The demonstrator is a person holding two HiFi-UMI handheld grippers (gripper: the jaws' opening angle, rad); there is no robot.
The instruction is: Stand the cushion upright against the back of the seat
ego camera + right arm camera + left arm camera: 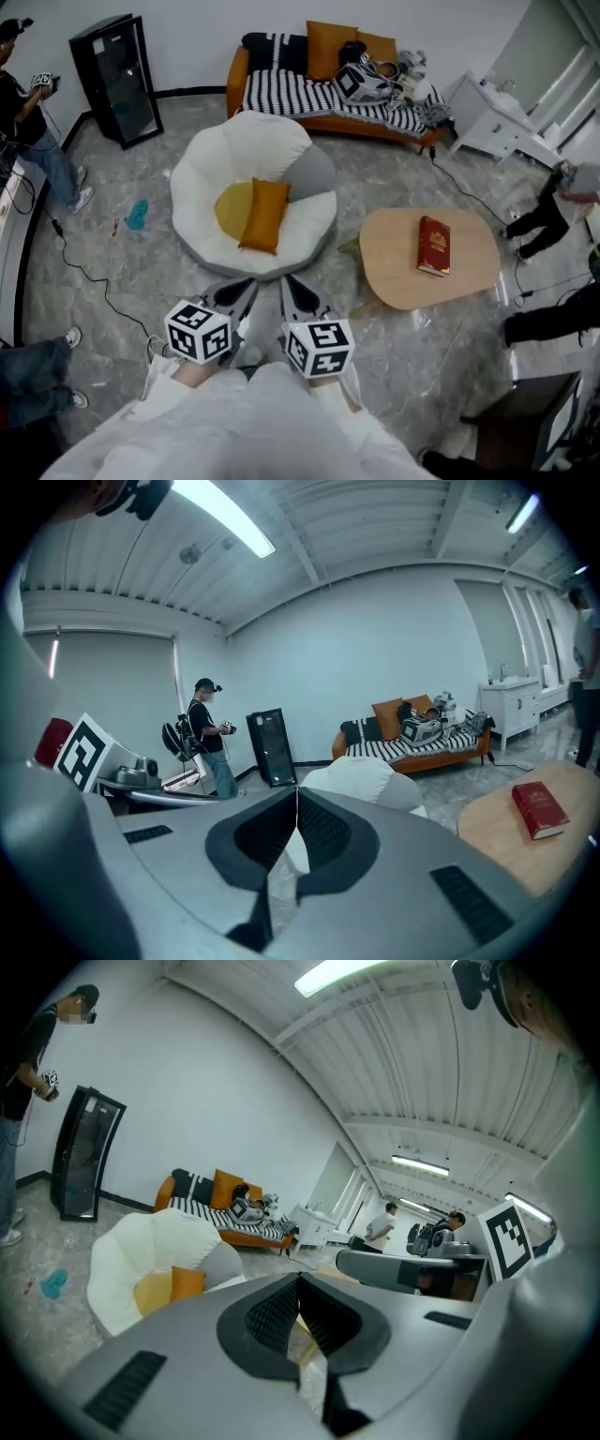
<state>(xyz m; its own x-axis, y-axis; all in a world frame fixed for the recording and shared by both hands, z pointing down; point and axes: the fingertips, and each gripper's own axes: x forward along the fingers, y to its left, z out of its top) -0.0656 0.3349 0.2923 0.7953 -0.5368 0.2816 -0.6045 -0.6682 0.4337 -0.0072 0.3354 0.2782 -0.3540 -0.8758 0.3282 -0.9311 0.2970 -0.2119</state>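
An orange cushion (265, 214) lies flat on the yellow middle of a white, petal-shaped floor seat (211, 164). The seat's grey back part (315, 172) is at its far right. In the left gripper view the cushion (187, 1282) and seat (131, 1241) lie ahead to the left. The right gripper view shows only the seat (361, 778), straight ahead. My left gripper (246, 287) and right gripper (291, 286) hover side by side just short of the seat's near edge. Both are shut with nothing between the jaws, as the left gripper (299, 1279) and right gripper (297, 795) views show.
An oval wooden table (469, 272) with a red book (434, 246) stands right of the seat. Behind it is an orange sofa (236, 80) with a striped blanket and bags. A black cabinet (117, 80), a person (33, 122) and floor cables lie left; a white cabinet (492, 117) stands far right.
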